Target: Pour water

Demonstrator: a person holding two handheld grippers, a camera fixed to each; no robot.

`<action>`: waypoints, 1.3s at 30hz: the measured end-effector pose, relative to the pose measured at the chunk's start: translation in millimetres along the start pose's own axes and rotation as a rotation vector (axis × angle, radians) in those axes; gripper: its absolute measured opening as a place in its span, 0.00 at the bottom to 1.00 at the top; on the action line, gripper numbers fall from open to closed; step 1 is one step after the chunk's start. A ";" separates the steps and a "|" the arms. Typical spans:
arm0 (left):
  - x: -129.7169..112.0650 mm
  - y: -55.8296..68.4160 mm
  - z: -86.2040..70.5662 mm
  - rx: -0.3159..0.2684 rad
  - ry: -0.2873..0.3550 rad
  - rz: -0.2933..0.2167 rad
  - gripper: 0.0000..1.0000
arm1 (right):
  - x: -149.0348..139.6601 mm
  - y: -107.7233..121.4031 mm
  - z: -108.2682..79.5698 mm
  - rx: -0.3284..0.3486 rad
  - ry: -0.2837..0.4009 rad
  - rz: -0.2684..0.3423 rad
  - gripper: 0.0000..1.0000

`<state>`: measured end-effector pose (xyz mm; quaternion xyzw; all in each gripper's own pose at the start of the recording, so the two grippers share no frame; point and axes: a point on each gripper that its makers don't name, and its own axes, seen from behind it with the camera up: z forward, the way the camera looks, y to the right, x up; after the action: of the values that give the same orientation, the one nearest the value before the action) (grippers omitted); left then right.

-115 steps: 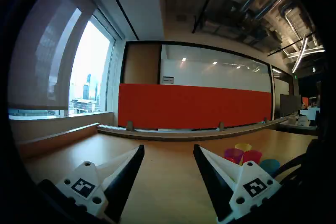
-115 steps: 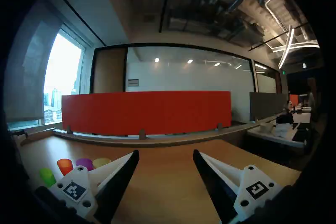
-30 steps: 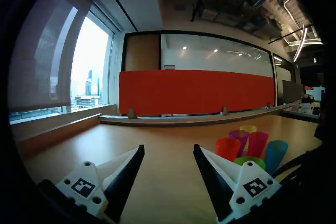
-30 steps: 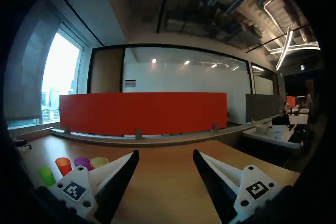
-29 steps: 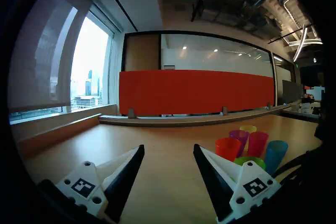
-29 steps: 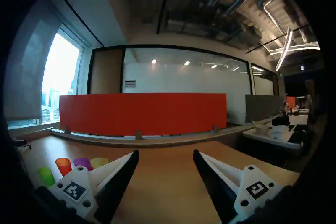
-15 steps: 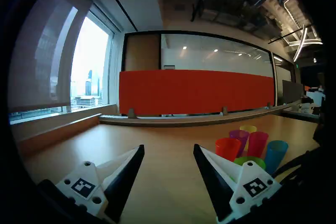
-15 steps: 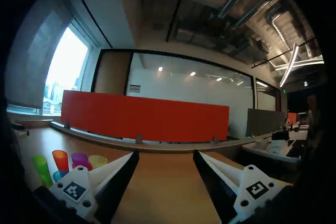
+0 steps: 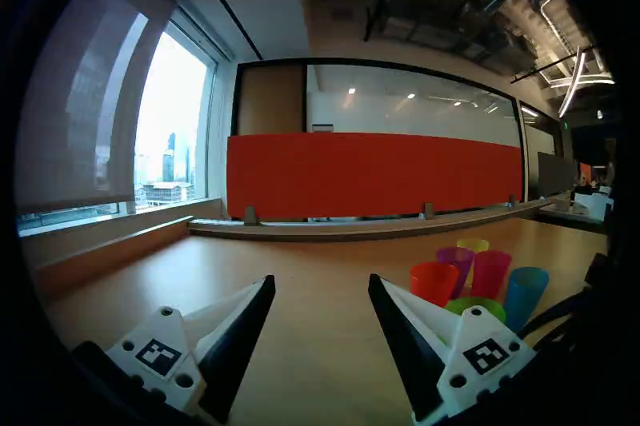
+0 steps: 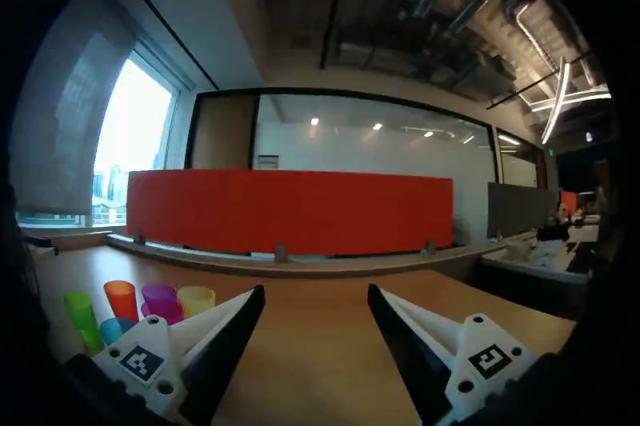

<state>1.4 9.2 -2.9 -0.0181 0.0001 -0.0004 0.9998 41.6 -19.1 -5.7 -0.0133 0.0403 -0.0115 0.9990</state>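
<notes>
The biggest thing I see from here is the wooden table (image 9: 240,258), running wide under both grippers to a raised ledge (image 9: 360,228) at its far edge. Behind that ledge stands a long red partition (image 9: 368,174) with a glass wall (image 9: 400,110) above it. A bright window (image 9: 172,138) sits off to the left in both views.

My left gripper (image 9: 320,278) hangs low over the table, its 2 fingers spread wide with bare tabletop between them. My right gripper (image 10: 314,288) is parted the same way over bare wood.

The cups (image 9: 480,282) stand upright on the table in a tight cluster. They are just right of the left gripper's right finger and left of the right gripper's left finger, so between the 2 tools.

I count 6 in the left gripper view: an orange cup (image 9: 433,282), a purple cup (image 9: 454,258), a yellow cup (image 9: 473,245), a pink cup (image 9: 493,266), a blue cup (image 9: 524,292) and a green cup (image 9: 472,307) partly behind the finger. I cannot tell whether any holds liquid.
</notes>
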 end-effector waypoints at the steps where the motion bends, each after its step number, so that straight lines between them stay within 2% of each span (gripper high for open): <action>1: 0.0 0.0 0.0 0.000 0.000 0.000 0.86 | -2.1 -0.8 2.0 0.001 -0.003 0.002 1.00; 8: 0.1 0.3 -0.1 0.000 0.000 0.000 0.86 | -15.9 -1.7 12.5 0.007 -0.024 0.003 1.00; 23: 0.3 0.5 0.1 0.000 0.000 0.000 0.86 | -22.7 -15.9 27.0 0.039 -0.040 -0.025 1.00; 32: -0.3 -0.1 0.0 0.000 0.000 0.000 0.86 | -27.0 -3.2 19.7 0.039 -0.047 -0.059 1.00; 39: -0.5 0.2 0.2 0.000 0.000 0.000 0.86 | -29.2 5.5 12.0 0.041 -0.048 -0.034 1.00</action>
<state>0.9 9.4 -2.8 -0.0182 0.0001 -0.0005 0.9998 13.6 -12.6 8.4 0.0064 0.0160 -0.0291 0.9994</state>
